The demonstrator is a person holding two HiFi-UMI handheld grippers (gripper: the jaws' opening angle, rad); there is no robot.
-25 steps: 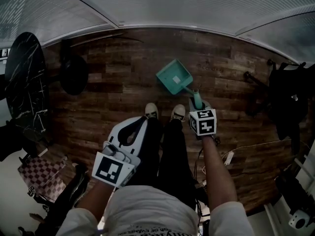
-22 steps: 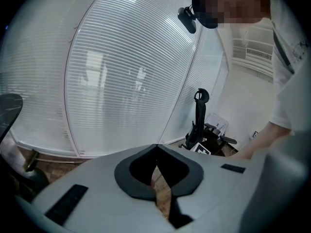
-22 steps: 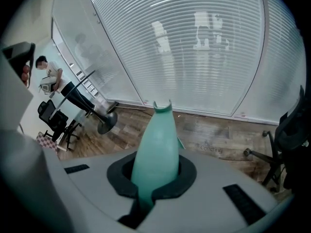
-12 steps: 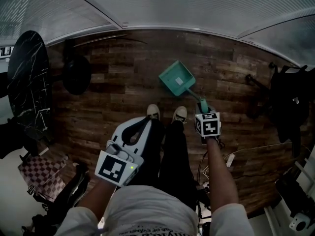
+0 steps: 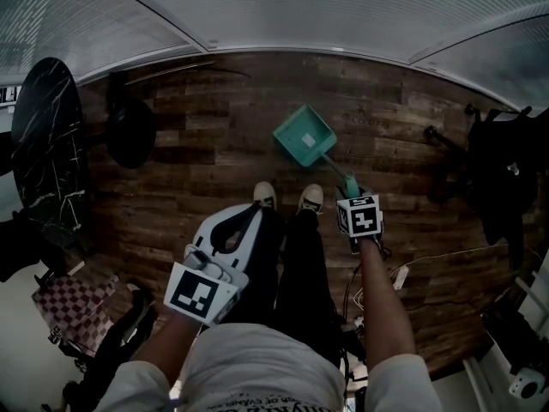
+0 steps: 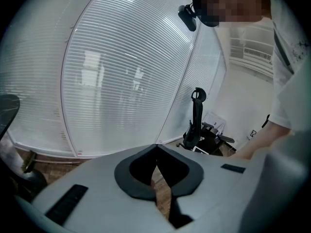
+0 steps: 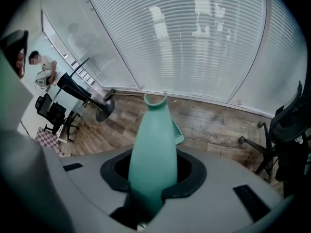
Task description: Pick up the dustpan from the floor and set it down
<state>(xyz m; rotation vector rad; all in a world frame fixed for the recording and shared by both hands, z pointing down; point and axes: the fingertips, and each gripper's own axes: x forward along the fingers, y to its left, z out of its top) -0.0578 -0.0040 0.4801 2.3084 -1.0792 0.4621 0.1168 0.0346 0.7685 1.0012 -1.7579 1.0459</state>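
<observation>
The setting is an office interior. The floor (image 5: 214, 127) is dark wood-look plank. Full-height glazed partitions (image 6: 121, 81) with horizontal slat blinds enclose the room on the far side. A black office chair (image 6: 197, 120) stands near a white wall, and a second chair (image 7: 286, 125) rests on a castor base. A round dark table top (image 5: 47, 144) with pale veining stands at one side, near a black disc-shaped pedestal base (image 5: 130, 131). A white power strip (image 5: 399, 275) with cables lies on the planks.
</observation>
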